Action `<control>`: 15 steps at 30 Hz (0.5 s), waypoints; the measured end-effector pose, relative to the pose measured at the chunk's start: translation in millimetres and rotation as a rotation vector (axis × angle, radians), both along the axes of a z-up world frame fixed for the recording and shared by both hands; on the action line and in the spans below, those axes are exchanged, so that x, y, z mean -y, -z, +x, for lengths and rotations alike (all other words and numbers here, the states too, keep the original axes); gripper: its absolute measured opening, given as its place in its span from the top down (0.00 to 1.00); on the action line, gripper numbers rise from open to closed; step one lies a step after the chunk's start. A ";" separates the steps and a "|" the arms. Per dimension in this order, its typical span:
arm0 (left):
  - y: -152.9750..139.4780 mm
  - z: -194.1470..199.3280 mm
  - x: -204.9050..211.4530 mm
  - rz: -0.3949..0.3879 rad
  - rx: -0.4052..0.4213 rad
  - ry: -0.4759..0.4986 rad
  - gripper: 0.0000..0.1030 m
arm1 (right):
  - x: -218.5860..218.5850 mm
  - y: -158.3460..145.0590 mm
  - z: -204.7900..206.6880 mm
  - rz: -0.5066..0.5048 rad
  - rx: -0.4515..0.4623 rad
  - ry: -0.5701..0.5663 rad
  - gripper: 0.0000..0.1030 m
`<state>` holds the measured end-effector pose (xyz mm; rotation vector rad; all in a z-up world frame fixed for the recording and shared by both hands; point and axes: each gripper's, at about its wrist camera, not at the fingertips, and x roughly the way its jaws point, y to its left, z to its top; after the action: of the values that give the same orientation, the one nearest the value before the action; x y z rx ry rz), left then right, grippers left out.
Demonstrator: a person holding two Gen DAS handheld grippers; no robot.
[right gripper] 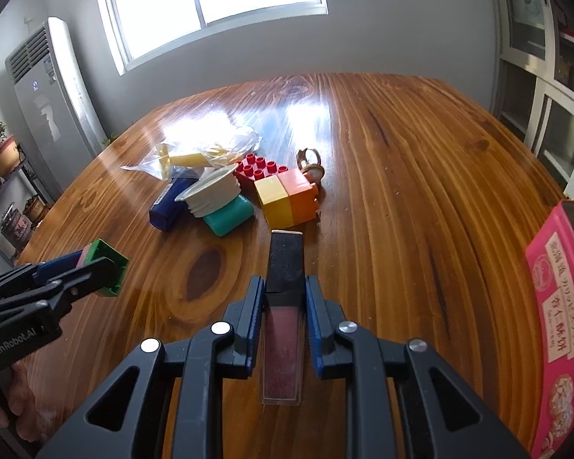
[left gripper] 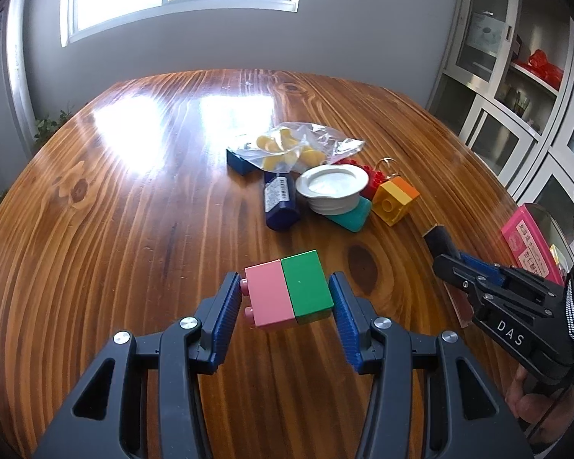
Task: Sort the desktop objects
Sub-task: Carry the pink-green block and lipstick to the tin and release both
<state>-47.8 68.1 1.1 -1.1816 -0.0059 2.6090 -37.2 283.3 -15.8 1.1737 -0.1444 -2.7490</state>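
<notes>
Pink-and-green block pair (left gripper: 289, 290), two plastic bricks joined side by side, held clear of the table (left gripper: 134, 210) between the pads of the left gripper (left gripper: 287, 298); left pad against the pink studs, right pad at or just off the green end face, contact there not fully resolved. Judged light, rigid, smooth-sided; likely to slip or twist if clamped on the studs alone, and the seam could separate under a bending load, so best held across flat opposite faces, squeezing along the joint rather than prying it. Right gripper (right gripper: 285, 294) closed narrow on a lip-gloss tube (right gripper: 283, 306), black cap forward, dark red clear body trailing back between the fingers; judged light, stiff, glossy and slippery, grip best kept on the square cap-body junction. Remaining pile at 12 o'clock from the right gripper: yellow-orange block (right gripper: 287, 201), red brick (right gripper: 258, 166), white ribbed lid (right gripper: 210, 191) over a teal piece (right gripper: 229, 216), dark blue bottle (right gripper: 168, 206), clear bag (right gripper: 195, 153) of yellow items, metal ring (right gripper: 309, 158). Pink box (right gripper: 562, 306) at 3 o'clock, possibly the drop-off.
</notes>
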 end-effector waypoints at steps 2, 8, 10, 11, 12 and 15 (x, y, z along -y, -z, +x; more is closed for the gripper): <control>1.1 1.1 -3.9 -0.001 0.002 0.003 0.51 | -1.1 -3.8 4.2 0.013 -0.019 0.007 0.77; 3.0 6.5 -19.6 -0.005 0.007 0.025 0.51 | -11.2 -12.1 15.6 0.008 -0.050 0.028 0.77; 2.8 8.4 -27.9 -0.008 0.007 0.038 0.51 | -17.1 -15.2 20.5 0.000 -0.058 0.037 0.77; 2.6 8.9 -30.9 -0.009 0.007 0.042 0.51 | -21.3 -17.1 23.3 -0.005 -0.064 0.044 0.77; 2.4 10.0 -34.9 -0.011 0.007 0.048 0.51 | -25.1 -18.6 25.5 -0.008 -0.069 0.050 0.77; 0.1 11.9 -47.1 -0.015 0.007 0.066 0.51 | -36.6 -23.3 34.2 -0.024 -0.084 0.070 0.77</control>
<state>-35.8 115.3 1.0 -1.1761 0.0503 2.5514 -3.0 320.0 7.6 1.0655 -0.2126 -2.8431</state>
